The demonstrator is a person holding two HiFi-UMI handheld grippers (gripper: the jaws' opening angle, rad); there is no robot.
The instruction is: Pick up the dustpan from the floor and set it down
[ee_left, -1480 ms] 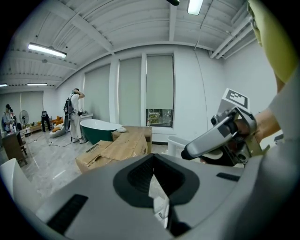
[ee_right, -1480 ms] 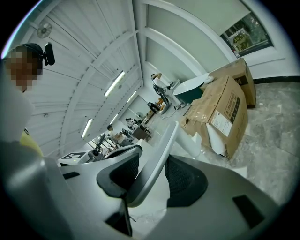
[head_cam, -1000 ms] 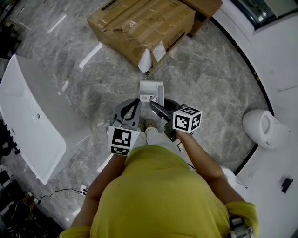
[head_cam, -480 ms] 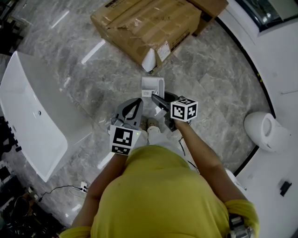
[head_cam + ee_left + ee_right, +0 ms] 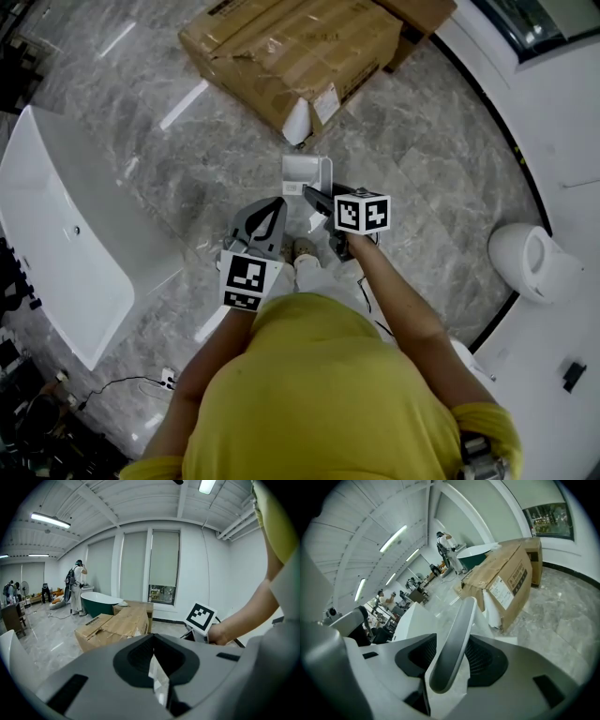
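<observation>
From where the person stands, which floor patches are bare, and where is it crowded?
Bare grey marble floor lies between the brown cardboard box and the white toilet, and between that box and the long white bathtub. Crowded: around the white dustpan, close to the box's torn corner.

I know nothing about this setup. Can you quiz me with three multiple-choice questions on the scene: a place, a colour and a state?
1. Where is the dustpan? A between the person and the cardboard box; B behind the person; C on top of the box.
2. What colour is the person's shirt? A red; B yellow; C blue.
3. How is the box? A torn at one corner; B flattened; C neatly sealed.
Answers: 1 A, the head view shows it just short of the box; 2 B, plainly yellow; 3 A, a ripped flap bares white inside.
</observation>
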